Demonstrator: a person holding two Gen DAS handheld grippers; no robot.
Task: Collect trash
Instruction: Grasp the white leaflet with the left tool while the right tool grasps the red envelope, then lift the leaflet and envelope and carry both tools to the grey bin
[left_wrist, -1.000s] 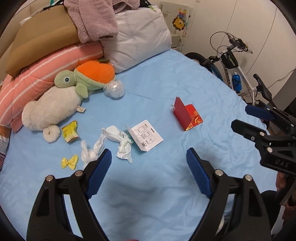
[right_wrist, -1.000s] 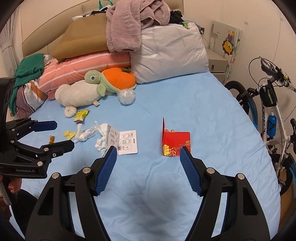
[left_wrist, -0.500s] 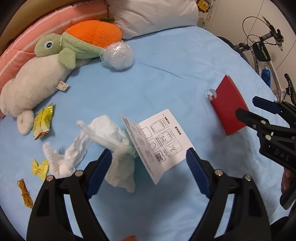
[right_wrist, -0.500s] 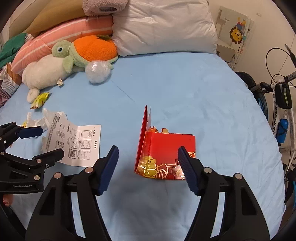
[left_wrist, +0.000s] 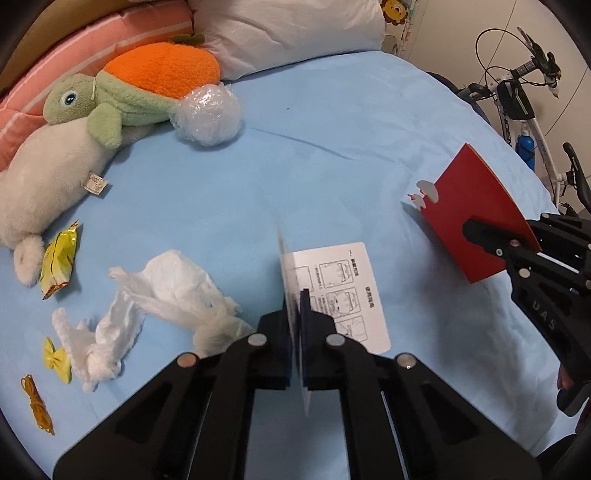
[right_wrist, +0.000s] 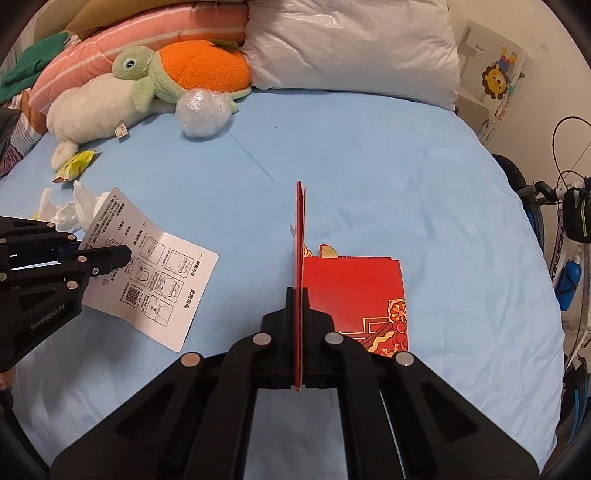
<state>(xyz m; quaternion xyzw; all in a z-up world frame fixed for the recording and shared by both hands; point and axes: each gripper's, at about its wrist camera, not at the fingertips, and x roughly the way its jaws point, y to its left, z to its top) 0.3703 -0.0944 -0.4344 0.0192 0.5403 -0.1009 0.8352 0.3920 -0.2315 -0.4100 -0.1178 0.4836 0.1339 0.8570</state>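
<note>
Two claws clamped | left claw (left_wrist: 295, 314) pinches instruction leaflet (left_wrist: 343, 291) edge-on | right claw (right_wrist: 298, 306) pinches red envelope (right_wrist: 354, 291)

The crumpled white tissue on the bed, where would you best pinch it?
Judging by shape, grab the crumpled white tissue at its puffed-up middle hump, coming straight down from above. It lies loose on the blue sheet; the thin twisted ends look flat and harder to catch.

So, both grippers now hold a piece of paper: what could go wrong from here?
The left gripper pinches only the raised flap of the instruction leaflet, so it could slip out or tear. The right gripper holds the red envelope by one standing flap, which may bend. The crumpled tissue beside the leaflet might be dragged along.
</note>
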